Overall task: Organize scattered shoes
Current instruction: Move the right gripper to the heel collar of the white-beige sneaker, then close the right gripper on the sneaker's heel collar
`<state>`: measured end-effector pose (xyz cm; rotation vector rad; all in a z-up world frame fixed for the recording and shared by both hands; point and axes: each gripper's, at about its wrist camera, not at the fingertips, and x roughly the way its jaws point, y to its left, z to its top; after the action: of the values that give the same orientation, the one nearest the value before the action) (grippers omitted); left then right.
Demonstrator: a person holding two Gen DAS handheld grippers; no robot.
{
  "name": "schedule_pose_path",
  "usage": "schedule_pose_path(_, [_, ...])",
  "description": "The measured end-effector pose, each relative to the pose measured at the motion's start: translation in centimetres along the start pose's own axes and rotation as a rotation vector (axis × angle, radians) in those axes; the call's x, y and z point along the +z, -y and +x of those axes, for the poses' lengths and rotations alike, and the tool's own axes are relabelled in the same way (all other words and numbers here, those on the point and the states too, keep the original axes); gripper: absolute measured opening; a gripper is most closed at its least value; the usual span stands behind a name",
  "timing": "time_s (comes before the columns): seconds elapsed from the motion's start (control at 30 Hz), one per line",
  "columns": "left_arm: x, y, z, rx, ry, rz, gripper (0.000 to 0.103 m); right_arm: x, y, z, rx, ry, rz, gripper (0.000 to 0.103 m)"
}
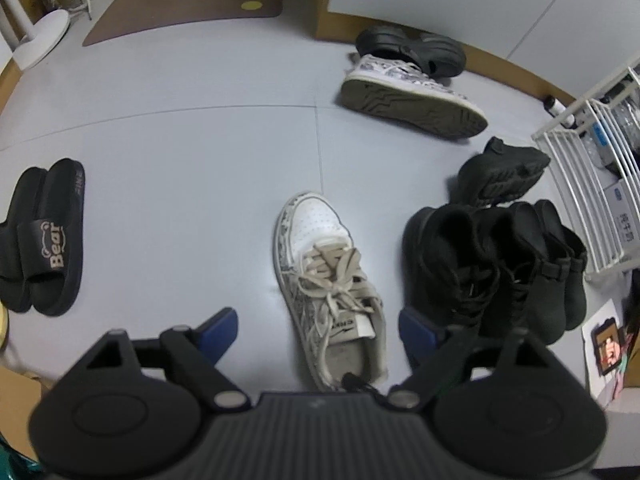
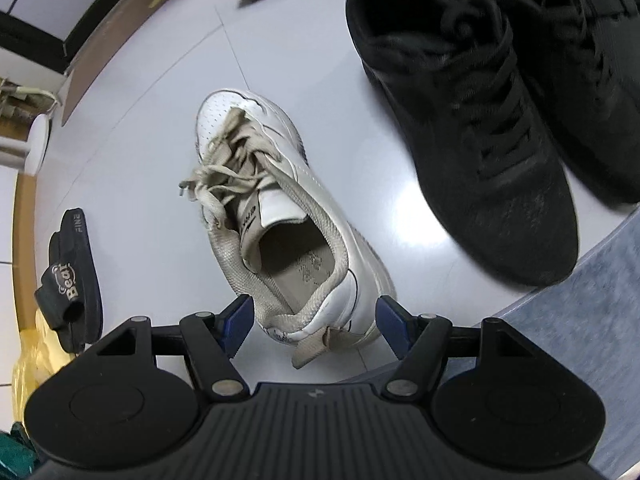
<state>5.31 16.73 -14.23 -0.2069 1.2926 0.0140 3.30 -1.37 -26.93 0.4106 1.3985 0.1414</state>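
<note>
A white patterned sneaker (image 1: 326, 276) with beige laces stands upright on the pale floor, toe pointing away. My left gripper (image 1: 318, 330) is open, its blue fingers on either side of the sneaker's heel end, above it. In the right wrist view the same white sneaker (image 2: 280, 216) lies just ahead; my right gripper (image 2: 316, 326) is open with the heel between its blue fingers, not clamped. Its mate (image 1: 404, 88) lies on its side, sole showing, at the far right. Black lace-up shoes (image 1: 492, 268) stand in a row to the right.
A pair of black "Bear" slides (image 1: 42, 240) lies at the left. A black shoe (image 1: 500, 172) and a black clog (image 1: 412, 50) sit further back. A white wire rack (image 1: 592, 184) stands at the right, a brown mat (image 1: 188, 4) at the back, a blue-grey rug (image 2: 580, 320) near right.
</note>
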Motion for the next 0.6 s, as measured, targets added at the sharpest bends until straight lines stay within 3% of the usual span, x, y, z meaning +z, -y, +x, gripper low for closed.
schedule_pose_path(0.1, [0.2, 0.1, -0.2, 0.014, 0.017, 0.003, 0.090, -0.1, -0.3, 0.7, -0.009, -0.021, 0.005, 0.063])
schedule_pose_path(0.3, [0.3, 0.1, 0.2, 0.044, 0.019, 0.046, 0.091, 0.3, -0.4, 1.7, -0.022, -0.051, -0.009, 0.061])
schedule_pose_path(0.47, [0.2, -0.1, 0.4, 0.057, 0.007, 0.036, 0.091, 2.6, 0.4, 2.2, -0.058, 0.002, -0.121, 0.054])
schedule_pose_path(0.6, [0.3, -0.1, 0.2, 0.058, 0.015, 0.033, 0.091, 4.1, 0.2, 1.1, -0.092, 0.074, -0.202, 0.042])
